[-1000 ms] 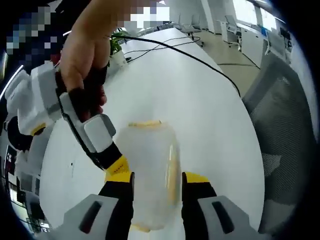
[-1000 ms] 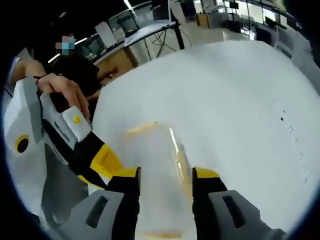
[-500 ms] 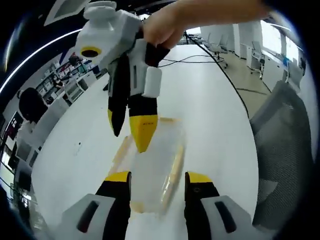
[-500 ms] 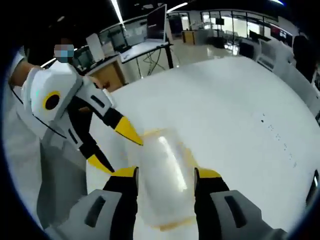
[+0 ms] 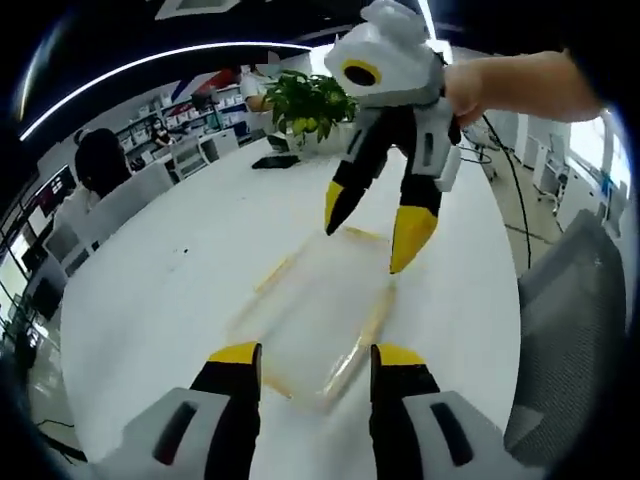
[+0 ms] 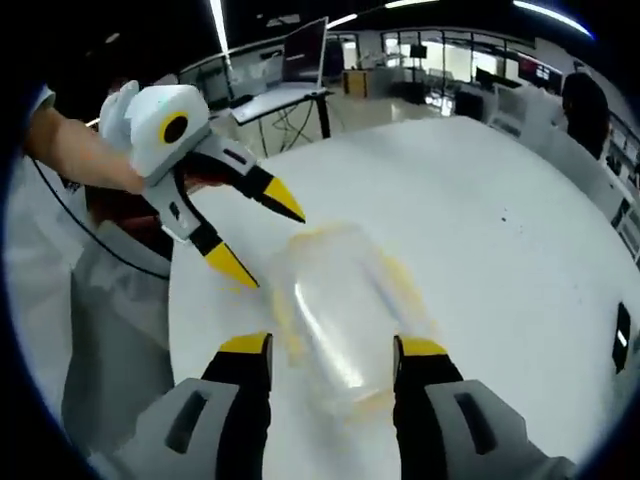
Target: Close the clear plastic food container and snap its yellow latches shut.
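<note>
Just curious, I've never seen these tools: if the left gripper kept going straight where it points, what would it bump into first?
Probably the clear plastic food container on the white table, lying just ahead of the open left gripper. The right gripper hovers beyond it.

Lighting's bright and even in both my views, mostly from the ceiling strip lights overhead, plus daylight from the windows at the back. The white table is nearly blown out, with barely any shadows on it. The clear container is smeared with motion blur, its edges soft. The fisheye bends everything hard near the edges.
</note>
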Available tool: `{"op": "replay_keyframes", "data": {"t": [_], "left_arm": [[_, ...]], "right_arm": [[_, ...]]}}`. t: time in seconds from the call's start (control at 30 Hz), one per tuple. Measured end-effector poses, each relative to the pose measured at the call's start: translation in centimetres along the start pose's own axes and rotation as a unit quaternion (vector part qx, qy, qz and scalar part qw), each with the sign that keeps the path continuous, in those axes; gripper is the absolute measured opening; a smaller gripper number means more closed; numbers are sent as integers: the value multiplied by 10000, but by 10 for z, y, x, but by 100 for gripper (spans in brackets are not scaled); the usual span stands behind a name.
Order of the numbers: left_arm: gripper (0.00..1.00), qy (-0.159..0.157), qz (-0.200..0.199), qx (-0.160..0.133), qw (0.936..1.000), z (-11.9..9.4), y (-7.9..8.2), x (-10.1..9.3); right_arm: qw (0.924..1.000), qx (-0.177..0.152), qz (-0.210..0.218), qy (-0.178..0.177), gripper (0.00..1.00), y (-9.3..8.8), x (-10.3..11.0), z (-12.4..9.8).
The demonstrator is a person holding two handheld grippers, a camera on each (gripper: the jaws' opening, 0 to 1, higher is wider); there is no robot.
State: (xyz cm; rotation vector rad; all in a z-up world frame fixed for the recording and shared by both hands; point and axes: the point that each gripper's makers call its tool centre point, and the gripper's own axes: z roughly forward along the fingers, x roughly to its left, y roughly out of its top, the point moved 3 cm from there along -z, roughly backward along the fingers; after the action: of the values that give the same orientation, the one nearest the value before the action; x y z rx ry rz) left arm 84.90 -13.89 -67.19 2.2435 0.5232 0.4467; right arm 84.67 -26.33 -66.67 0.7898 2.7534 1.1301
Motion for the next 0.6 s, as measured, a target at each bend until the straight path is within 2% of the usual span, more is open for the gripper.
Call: {"op": "replay_keyframes", "data": {"t": [0.2, 0.33, 0.47, 0.6], "left_arm": [[38, 135, 9, -69, 9999, -2, -11, -2], [39, 172, -132, -75, 9997, 1, -18, -4], [39, 213, -161, -49, 9996, 1, -22, -6], [39, 262, -211, -65, 9994, 2, -25, -5]], "right_arm": [[9983, -275, 291, -414, 47, -21, 1, -11], [9955, -460, 518, -648, 48, -33, 0, -15], [9932, -506, 689, -785, 49, -47, 0, -12], [9927, -474, 794, -770, 52, -58, 5, -4]]}}
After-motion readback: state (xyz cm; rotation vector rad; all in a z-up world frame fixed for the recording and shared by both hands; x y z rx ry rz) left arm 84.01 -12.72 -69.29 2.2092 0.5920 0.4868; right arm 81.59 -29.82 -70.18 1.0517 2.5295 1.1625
